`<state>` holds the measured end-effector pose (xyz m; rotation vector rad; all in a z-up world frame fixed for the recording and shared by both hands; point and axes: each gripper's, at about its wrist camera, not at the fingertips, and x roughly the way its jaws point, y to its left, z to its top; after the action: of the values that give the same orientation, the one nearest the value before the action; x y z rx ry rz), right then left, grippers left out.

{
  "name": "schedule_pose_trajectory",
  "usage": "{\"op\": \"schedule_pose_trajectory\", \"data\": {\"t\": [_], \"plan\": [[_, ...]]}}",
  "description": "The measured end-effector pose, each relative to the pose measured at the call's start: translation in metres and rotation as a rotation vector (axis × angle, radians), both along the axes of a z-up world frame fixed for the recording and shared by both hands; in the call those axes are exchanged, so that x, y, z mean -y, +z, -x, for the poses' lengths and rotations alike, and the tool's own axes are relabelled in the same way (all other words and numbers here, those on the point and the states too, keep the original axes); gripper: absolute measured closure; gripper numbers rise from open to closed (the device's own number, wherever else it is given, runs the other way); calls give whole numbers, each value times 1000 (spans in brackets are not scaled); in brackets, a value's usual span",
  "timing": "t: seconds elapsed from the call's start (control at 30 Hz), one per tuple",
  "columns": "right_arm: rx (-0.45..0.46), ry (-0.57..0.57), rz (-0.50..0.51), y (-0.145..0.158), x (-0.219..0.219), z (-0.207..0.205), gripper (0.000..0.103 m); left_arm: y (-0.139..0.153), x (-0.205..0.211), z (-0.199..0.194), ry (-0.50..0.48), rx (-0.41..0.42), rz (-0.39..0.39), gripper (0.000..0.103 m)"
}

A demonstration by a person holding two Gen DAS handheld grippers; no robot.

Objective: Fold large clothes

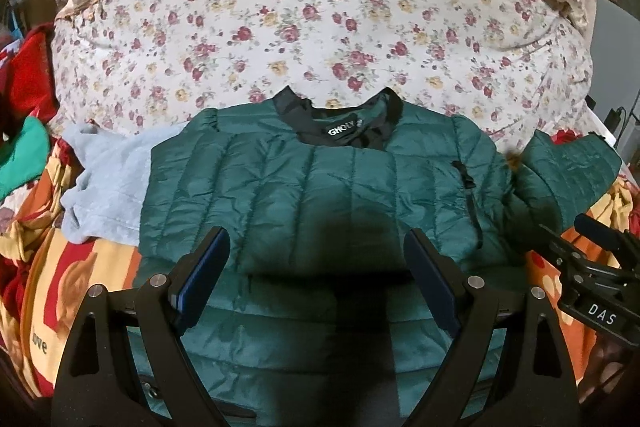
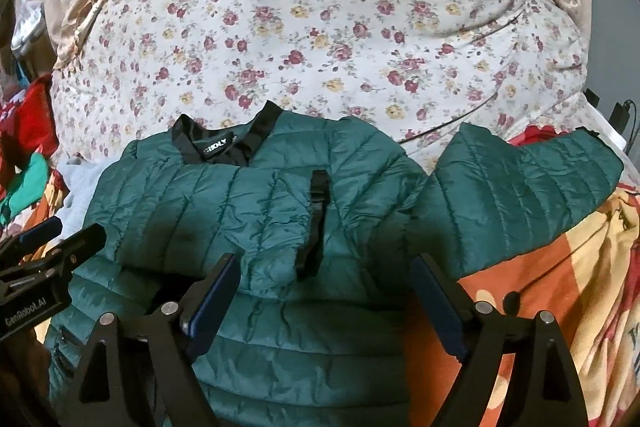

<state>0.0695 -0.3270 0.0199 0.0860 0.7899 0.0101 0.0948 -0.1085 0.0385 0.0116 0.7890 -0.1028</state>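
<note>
One garment: green quilted puffer jacket [image 1: 320, 195], collar at 12 o'clock, lying on the patterned blanket [image 1: 72, 291] below the floral duvet [image 1: 320, 7]. Looks light, puffy, slick-shelled — prob. springs back; pinch at seams or cuff. Left gripper [image 1: 316, 275] and right gripper [image 2: 326, 299] both spread wide, nothing held. Right wrist view shows the whole outstretched sleeve [image 2: 520, 187] at 3 o'clock; left view crops it — but shows the grey fleece [image 1: 104, 187] at 9.
</note>
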Motion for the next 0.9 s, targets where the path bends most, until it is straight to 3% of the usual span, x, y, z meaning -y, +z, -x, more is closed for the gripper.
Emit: {"op": "schedule_pose_trajectory", "data": {"t": [0.37, 0.9], "plan": [[-19, -25, 0, -8, 17, -6, 17, -12, 18, -9, -37, -42, 34, 14], [-54, -70, 19, -22, 47, -26, 17, -33, 34, -36, -31, -80, 16, 14]]}}
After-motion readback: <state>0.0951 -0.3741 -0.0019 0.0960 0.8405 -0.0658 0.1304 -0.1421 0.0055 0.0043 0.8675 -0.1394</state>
